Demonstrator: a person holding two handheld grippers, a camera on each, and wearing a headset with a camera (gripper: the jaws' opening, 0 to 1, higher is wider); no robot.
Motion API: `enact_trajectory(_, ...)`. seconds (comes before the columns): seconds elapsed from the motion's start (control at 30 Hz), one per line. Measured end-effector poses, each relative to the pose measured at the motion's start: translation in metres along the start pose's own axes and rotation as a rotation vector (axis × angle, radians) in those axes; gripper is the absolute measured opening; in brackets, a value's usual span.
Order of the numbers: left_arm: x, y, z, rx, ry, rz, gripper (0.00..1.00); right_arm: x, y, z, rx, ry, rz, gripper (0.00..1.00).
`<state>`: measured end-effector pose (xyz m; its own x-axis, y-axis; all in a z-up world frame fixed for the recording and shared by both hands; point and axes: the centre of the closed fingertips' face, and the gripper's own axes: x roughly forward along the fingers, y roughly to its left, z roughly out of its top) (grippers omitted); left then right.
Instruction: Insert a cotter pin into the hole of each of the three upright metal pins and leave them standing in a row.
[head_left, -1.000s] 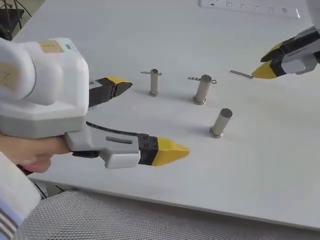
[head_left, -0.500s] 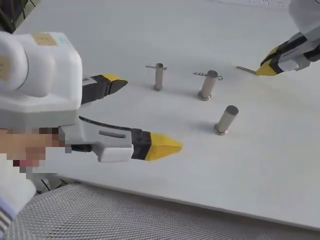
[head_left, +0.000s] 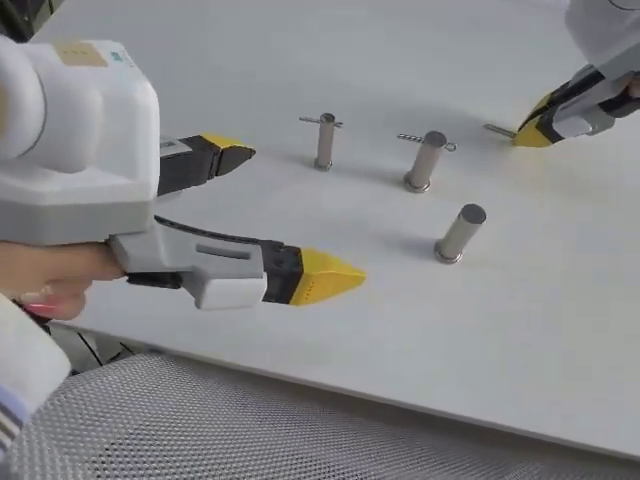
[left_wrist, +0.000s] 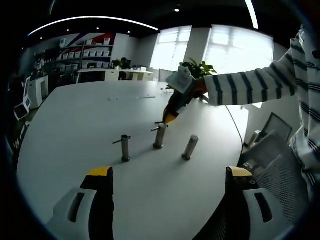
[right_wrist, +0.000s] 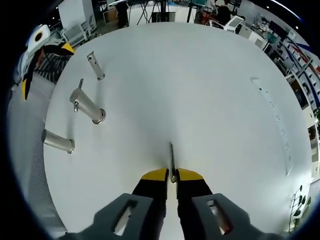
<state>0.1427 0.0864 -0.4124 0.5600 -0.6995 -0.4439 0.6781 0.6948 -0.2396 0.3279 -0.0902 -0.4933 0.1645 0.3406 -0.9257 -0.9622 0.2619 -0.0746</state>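
Your right gripper (head_left: 522, 133) pinches the loose cotter (right_wrist: 171, 157) by its end on the table (head_left: 450, 330) at 1 o'clock; the bare pin (head_left: 461, 232) stands at its 7 o'clock. Your left gripper (head_left: 305, 213) hangs wide open. Gripped so near its tip, the cotter may swivel and foul the insertion.

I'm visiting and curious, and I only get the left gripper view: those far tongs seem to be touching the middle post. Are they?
Observer: No. In the head view the right tongs are well to the side of the middle metal pin, with a clear gap between.
Operator: Are they holding anything?
Observer: Yes. The right gripper view shows them shut on the end of a cotter pin that sticks out ahead of them.
Operator: Do the three posts stand in a row?
Observer: Not yet. In the head view the bare metal pin stands out of line with the middle one and the other fitted metal pin.
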Motion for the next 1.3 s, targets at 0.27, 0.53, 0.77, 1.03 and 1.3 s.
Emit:
enact_trajectory(0.27,-0.004,0.000,0.004,0.005,-0.017,0.017,0.88,0.004,-0.003,0.000,-0.037,0.044,0.009,0.00)
enact_trajectory(0.53,-0.008,0.005,0.000,0.008,0.001,0.040,0.87,0.002,0.003,0.002,-0.080,0.107,0.023,0.00)
enact_trajectory(0.77,-0.005,0.005,-0.006,-0.001,0.016,0.035,0.87,0.001,0.009,0.001,-0.175,0.146,0.018,0.00)
enact_trajectory(1.03,-0.001,0.000,-0.009,0.034,0.039,0.017,0.83,-0.002,0.014,0.000,-0.192,0.151,0.008,0.00)
enact_trajectory(1.3,-0.002,0.000,-0.004,0.036,0.031,0.014,0.84,-0.002,0.013,0.001,-0.146,0.148,0.016,0.00)
